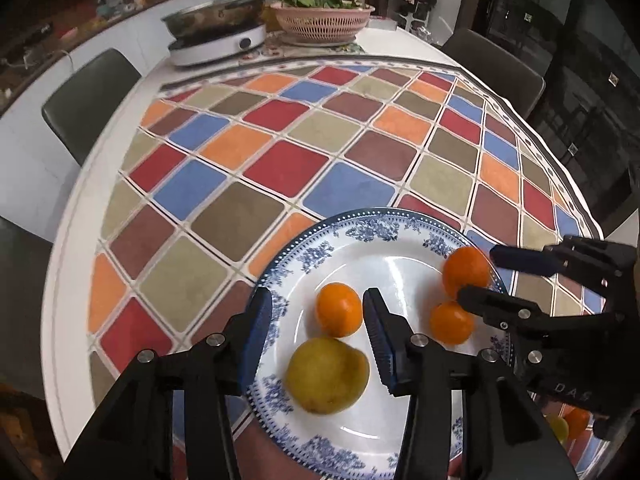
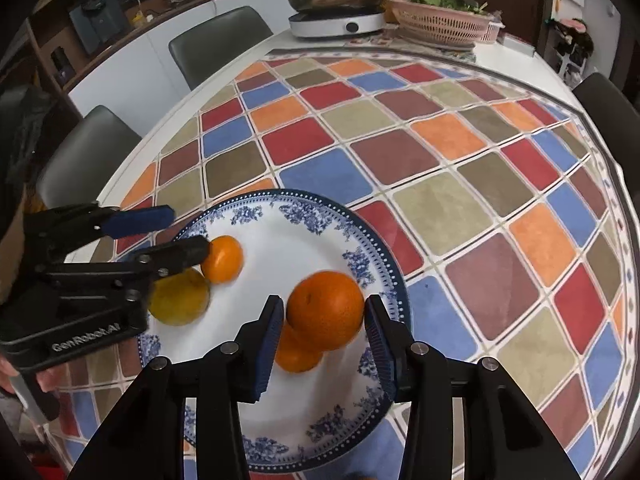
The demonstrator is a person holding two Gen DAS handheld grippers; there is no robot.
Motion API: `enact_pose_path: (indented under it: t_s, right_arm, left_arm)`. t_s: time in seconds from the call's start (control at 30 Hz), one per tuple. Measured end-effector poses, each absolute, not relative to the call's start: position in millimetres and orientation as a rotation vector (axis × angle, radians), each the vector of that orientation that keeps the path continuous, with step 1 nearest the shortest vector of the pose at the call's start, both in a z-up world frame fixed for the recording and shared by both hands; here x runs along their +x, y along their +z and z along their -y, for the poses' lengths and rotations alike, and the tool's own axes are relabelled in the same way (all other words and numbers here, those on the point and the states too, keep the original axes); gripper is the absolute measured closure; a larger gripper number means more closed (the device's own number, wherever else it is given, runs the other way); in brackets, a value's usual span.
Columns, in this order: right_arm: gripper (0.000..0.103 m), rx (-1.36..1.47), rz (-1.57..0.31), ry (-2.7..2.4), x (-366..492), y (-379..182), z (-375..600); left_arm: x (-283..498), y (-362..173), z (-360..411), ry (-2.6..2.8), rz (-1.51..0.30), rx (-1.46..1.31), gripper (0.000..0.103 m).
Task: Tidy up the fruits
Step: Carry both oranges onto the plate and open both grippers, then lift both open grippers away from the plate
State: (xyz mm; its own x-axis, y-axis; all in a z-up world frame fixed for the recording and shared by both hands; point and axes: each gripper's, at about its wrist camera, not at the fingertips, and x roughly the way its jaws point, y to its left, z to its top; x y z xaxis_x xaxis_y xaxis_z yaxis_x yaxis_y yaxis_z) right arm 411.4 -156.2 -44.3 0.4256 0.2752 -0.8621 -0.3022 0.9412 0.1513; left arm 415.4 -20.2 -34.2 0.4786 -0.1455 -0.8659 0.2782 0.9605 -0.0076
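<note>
- Oranges (image 1: 338, 309) and yellow fruit (image 1: 327, 376) on plate (image 1: 404, 264).
- Right gripper (image 2: 325, 316) clamped on big orange (image 2: 325, 309), over plate.
- Left gripper (image 1: 318, 322) spread wide, holding nothing, above plate.

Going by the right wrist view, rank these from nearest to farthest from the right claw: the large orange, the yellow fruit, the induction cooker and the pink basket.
From the right claw:
1. Large orange, between its fingers, above the plate.
2. Yellow fruit, left on the plate, partly behind the left claw.
3. Induction cooker and pink basket, side by side at the table's far end; too close to call.
</note>
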Motion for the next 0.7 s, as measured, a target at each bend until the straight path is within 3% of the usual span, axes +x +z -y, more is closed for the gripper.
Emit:
enact_pose_path:
  t_s: [0.43, 0.53, 0.7]
  right_arm:
    - [0.053, -0.082, -0.926, 0.331, 363.8, 13.6, 155.3]
    - [0.046, -0.093, -0.876, 0.325, 344.6, 29.1, 155.6]
    - [0.046, -0.101, -0.826, 0.314, 315.1, 47.7, 156.5]
  left_arm:
    - [347.9, 19.1, 8.9, -0.211, -0.92, 0.113, 0.056]
    - [328.9, 31.6, 7.8, -0.208, -0.885, 0.116, 0.054]
    - [296.5, 49.4, 8.9, -0.219, -0.832, 0.121, 0.048]
